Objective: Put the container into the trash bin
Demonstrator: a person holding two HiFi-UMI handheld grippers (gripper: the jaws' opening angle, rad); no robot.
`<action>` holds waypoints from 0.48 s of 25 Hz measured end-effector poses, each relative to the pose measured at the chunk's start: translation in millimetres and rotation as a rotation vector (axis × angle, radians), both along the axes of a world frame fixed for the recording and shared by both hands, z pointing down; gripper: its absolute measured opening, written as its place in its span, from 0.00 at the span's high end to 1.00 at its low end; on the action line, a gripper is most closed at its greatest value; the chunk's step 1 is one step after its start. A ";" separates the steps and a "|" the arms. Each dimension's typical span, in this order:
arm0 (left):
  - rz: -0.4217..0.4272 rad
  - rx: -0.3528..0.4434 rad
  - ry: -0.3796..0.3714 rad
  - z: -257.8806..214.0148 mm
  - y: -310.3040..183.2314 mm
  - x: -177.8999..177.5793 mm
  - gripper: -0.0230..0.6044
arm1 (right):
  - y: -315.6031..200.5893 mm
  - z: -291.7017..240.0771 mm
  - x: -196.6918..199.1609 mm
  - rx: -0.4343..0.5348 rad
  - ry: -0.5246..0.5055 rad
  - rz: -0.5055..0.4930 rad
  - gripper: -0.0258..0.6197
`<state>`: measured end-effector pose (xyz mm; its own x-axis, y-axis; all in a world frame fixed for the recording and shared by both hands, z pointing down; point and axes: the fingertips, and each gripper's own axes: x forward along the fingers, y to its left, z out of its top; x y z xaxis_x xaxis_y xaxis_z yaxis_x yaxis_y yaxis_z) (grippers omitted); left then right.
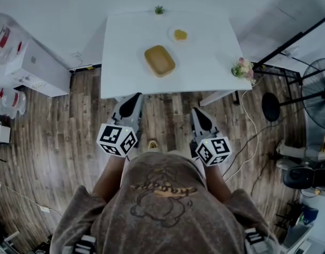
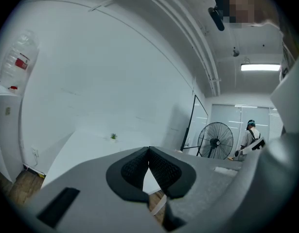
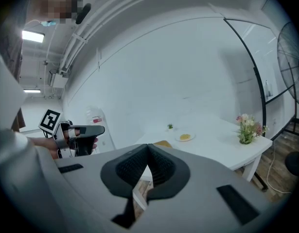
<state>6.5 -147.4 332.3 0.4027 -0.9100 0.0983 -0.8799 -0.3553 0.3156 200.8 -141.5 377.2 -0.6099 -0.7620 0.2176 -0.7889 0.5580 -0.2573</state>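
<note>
Container untouched; the whole task is judged still to be done.
The shallow tan rectangular container is seen on the white desk, apart from the left gripper and right gripper, both pressed together on nothing. Grasping and binning remain; no trash bin is shown.

Lab-like studio: white table, pedestal fan.
</note>
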 end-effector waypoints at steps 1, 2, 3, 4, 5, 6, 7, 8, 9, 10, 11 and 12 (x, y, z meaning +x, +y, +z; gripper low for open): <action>0.003 0.003 -0.002 -0.7 -4.1 0.6 0.96 | -4.0 -0.6 0.0 0.003 0.002 0.000 0.96; 0.006 0.006 -0.003 -1.4 -8.3 1.4 0.96 | -7.8 -0.9 0.4 0.006 0.002 0.000 0.96; 0.007 0.009 -0.004 -2.0 -12.2 2.6 0.96 | -11.1 -0.8 1.5 0.007 0.002 0.001 0.96; 0.008 0.011 -0.004 -2.8 -15.4 4.2 0.96 | -13.5 -0.7 2.9 0.007 0.002 0.004 0.96; 0.009 0.013 -0.006 -3.9 -17.9 5.8 0.96 | -15.6 -0.6 4.4 0.006 0.002 0.006 0.96; 0.010 0.014 -0.012 -5.4 -20.1 7.3 0.96 | -17.6 -0.9 5.5 0.005 0.001 0.007 0.96; 0.010 0.016 -0.021 -6.9 -22.4 8.4 0.96 | -20.2 -1.5 6.2 0.004 0.001 0.006 0.96; 0.009 0.019 -0.033 -8.4 -25.0 9.1 0.96 | -23.3 -2.3 6.4 0.005 0.001 0.004 0.96; 0.007 0.021 -0.043 -9.7 -27.6 9.4 0.96 | -26.7 -3.3 6.5 0.007 0.003 0.001 0.96; 0.003 0.023 -0.048 -10.5 -30.1 9.4 0.96 | -29.8 -4.2 6.6 0.010 0.005 -0.002 0.96; -0.002 0.023 -0.048 -10.9 -32.2 9.3 0.96 | -32.7 -4.9 7.0 0.013 0.006 -0.006 0.96; -0.008 0.023 -0.047 -11.3 -34.0 9.2 0.96 | -35.2 -5.5 7.6 0.015 0.006 -0.010 0.96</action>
